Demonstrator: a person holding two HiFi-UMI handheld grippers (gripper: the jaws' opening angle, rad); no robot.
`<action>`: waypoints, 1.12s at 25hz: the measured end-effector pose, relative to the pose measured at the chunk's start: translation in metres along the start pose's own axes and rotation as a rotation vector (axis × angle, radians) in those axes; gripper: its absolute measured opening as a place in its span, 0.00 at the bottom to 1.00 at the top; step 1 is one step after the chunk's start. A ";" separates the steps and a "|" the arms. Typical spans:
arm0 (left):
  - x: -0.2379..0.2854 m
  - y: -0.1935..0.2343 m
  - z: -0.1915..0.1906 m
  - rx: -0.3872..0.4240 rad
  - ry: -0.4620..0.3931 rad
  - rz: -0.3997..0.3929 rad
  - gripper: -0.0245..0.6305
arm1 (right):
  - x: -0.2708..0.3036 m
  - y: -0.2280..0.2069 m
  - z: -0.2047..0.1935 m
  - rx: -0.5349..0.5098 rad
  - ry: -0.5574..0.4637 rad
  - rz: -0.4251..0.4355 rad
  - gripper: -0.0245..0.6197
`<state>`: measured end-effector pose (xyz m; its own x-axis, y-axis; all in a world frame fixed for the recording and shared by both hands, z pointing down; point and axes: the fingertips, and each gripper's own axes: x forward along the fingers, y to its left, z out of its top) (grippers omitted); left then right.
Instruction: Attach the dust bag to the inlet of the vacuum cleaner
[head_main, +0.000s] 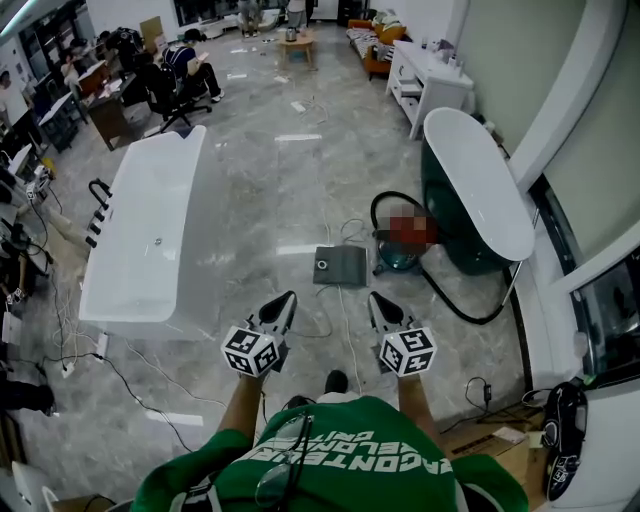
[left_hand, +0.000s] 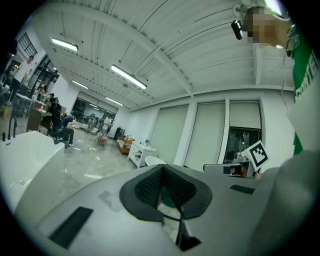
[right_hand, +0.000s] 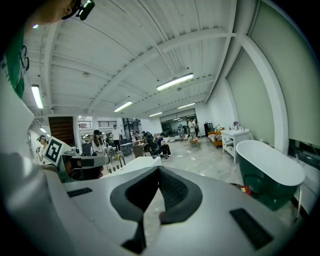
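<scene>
Head view: the flat, square grey dust bag (head_main: 340, 265) with a round collar hole lies centre frame on the glossy marble floor (head_main: 290, 190), just left of the teal canister vacuum cleaner (head_main: 398, 255). At lower centre, the left gripper (head_main: 283, 303) and right gripper (head_main: 378, 303) have ribbed black jaws closed tip to tip, empty.

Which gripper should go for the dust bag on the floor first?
Right, narrowly. The dust bag lies ahead between both, slightly nearer the right gripper, with the vacuum cleaner on that side. The left gripper is as free; both have shut, empty fingers.
</scene>
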<state>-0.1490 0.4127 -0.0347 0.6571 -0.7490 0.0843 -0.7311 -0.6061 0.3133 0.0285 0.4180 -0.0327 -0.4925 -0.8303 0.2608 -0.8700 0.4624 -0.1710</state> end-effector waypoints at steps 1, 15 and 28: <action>0.003 0.001 0.000 0.000 0.000 0.003 0.04 | 0.003 -0.003 0.001 -0.001 0.000 0.004 0.05; 0.060 0.009 0.008 0.033 0.008 0.062 0.04 | 0.042 -0.049 0.013 0.003 -0.010 0.096 0.05; 0.096 0.006 -0.001 0.023 0.030 0.106 0.04 | 0.065 -0.083 0.018 0.003 0.037 0.148 0.05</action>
<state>-0.0904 0.3376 -0.0240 0.5804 -0.8014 0.1443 -0.8008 -0.5297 0.2795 0.0688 0.3201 -0.0183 -0.6157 -0.7412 0.2675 -0.7880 0.5778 -0.2127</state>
